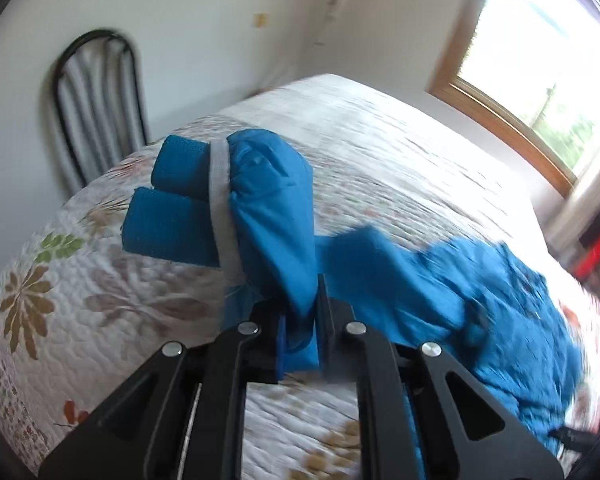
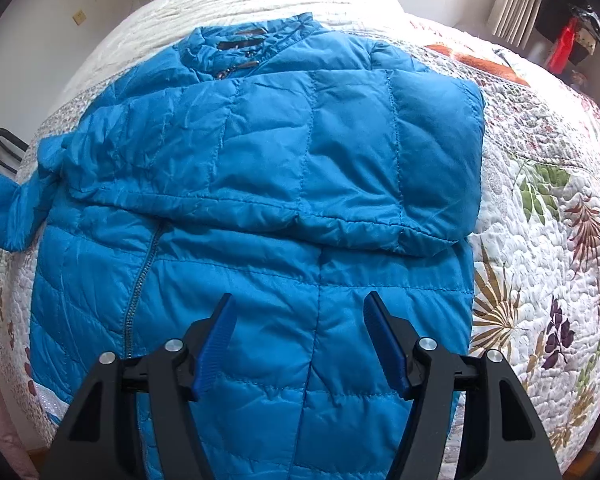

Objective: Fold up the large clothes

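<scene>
Left gripper (image 1: 300, 320) pinches the blue jacket's (image 2: 260, 160) sleeve, seemingly its cuff (image 1: 172, 200); right gripper (image 2: 300, 344) hangs open above.

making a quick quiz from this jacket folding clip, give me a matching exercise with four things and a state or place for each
Things
1. left gripper
2. right gripper
3. one sleeve
4. chair

States or places
A. folded flat across the jacket's chest
B. open above the jacket, holding nothing
C. standing by the wall beyond the bed
D. shut on the other sleeve, which is raised off the bed

Pairs: 1-D, 2-B, 3-A, 4-C
</scene>
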### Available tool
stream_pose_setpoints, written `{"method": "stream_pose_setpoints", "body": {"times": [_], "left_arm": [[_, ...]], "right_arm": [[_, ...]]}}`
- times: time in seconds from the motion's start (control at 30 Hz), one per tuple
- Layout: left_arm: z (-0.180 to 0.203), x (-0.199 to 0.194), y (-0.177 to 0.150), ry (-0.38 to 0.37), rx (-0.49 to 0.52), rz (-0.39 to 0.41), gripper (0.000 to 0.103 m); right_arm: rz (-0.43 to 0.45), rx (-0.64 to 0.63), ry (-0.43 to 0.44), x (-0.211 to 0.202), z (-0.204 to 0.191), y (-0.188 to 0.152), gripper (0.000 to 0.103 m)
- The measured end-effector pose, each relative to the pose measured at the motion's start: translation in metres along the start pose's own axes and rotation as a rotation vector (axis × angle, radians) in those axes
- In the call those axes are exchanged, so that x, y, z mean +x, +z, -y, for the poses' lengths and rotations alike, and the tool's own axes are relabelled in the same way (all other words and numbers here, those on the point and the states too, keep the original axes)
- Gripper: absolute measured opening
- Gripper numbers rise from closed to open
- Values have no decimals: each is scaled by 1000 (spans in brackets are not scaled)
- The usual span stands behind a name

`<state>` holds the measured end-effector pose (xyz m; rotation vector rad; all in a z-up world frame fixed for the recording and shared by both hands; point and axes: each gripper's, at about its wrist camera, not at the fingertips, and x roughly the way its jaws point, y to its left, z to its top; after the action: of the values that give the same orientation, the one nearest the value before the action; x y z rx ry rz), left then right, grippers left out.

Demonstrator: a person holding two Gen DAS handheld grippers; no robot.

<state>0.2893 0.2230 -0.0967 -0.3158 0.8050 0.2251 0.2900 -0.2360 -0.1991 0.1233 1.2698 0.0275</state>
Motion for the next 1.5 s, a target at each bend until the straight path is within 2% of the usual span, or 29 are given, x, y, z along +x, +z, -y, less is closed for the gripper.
{"method": "stream_pose_setpoints", "body": {"times": [0.17,0.33,0.43,0.6,0.7,0.87,0.97,1.03,1.1,1.17,1.23,1.37,1.43,1.5], "left_arm": [[90,-5,-28,-121,161,-42,10],[161,11,-65,-226,239,-133,10],[192,27,-87,-230,291,-176,10],[214,60,-115,-201,332,-264,11],[217,79,-128,-182,346,-318,12],[218,78,-130,-175,377,-331,15],[209,67,-123,-205,355,-371,26],[200,48,-119,-240,357,-366,32],[190,28,-115,-262,364,-332,59],[170,11,-106,-261,355,-292,60],[149,7,-94,-225,321,-265,60],[116,35,-72,-66,266,-249,58],[109,54,-65,-11,257,-268,57],[105,69,-65,-5,257,-287,57]], "right_arm": [[6,7,17,-2,5,0,66],[-17,14,28,11,6,-2,66],[-30,15,30,18,6,-4,66],[-35,17,35,23,8,-3,66],[-38,9,29,27,6,-3,67],[-42,-1,25,32,3,0,68],[-45,-8,24,30,0,5,69],[-37,-19,47,25,-5,10,69],[-27,-42,83,19,-14,17,69],[-14,-71,117,13,-28,26,69],[-4,-107,167,8,-48,36,70],[-4,-158,238,12,-84,59,78],[-25,-149,183,24,-93,70,78],[-28,-132,124,33,-99,79,78]]}}
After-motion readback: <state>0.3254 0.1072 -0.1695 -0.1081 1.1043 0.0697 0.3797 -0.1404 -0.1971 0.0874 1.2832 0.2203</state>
